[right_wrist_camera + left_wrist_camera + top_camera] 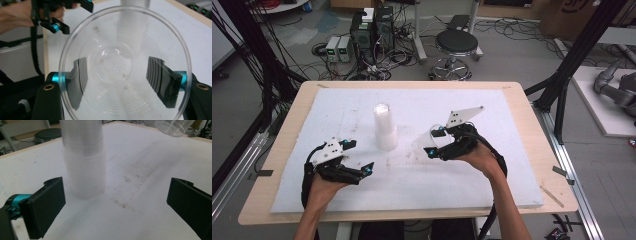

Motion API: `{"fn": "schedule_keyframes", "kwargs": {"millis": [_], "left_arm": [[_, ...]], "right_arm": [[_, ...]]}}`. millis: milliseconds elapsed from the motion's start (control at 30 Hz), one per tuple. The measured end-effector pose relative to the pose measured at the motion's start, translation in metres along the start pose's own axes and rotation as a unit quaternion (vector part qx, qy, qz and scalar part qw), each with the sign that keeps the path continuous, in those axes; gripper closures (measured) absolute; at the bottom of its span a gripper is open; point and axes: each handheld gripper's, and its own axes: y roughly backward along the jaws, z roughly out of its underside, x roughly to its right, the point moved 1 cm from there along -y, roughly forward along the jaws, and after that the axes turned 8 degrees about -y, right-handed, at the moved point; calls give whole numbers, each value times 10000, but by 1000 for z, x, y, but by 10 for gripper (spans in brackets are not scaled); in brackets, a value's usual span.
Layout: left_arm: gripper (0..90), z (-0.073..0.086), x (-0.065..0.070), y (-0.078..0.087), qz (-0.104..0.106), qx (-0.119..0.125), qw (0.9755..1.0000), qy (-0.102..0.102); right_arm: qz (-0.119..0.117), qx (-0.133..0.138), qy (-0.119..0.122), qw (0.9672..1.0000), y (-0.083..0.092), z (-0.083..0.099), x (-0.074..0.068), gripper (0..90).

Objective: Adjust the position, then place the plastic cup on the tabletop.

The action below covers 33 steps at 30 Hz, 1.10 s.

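Note:
A tall stack of clear plastic cups (384, 127) stands upside down on the white foam board (472, 185). My left gripper (360, 157) is open just in front and to the left of it. In the left gripper view the stack (85, 165) rises beyond the wide-apart jaws of the left gripper (116, 192), with nothing between them. My right gripper (435, 141) is shut on a single clear cup (423, 141), held off the board to the right of the stack. In the right gripper view that cup (125, 67) faces the camera mouth first, both pads (160, 80) pressing its sides.
The foam board lies on a wooden table (537, 150). Beyond the table's far edge stand a black stool (456, 45), computer boxes (372, 30) and loose cables on the floor. Black frame posts (567, 75) rise at the right.

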Motion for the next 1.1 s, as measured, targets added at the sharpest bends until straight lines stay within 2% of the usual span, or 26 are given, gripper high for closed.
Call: {"fn": "schedule_keyframes", "kwargs": {"millis": [133, 367, 467, 567, 667, 833, 1100], "left_arm": [[18, 15, -4, 5, -173, 30, 9997, 142], [18, 33, -10, 11, -442, 33, 9988, 219], [18, 39, -11, 10, -436, 72, 9987, 253], [18, 43, -9, 9, -460, 118, 9987, 200], [18, 44, -9, 8, -472, 118, 9987, 173], [18, 45, -12, 9, -470, 194, 9982, 333], [18, 45, -11, 10, -511, 245, 9980, 293]], "right_arm": [[300, -275, -62, 9992, -2, -3, 4, 337], [675, -681, -83, 9954, -9, -6, 9, 337], [712, -788, -72, 9943, -12, -7, 10, 337], [822, -903, -62, 9925, -14, -8, 10, 338], [840, -902, -88, 9923, -14, -9, 11, 338], [835, -881, -98, 9926, -14, -9, 11, 338], [865, -911, -126, 9920, -13, -9, 14, 338]]}}
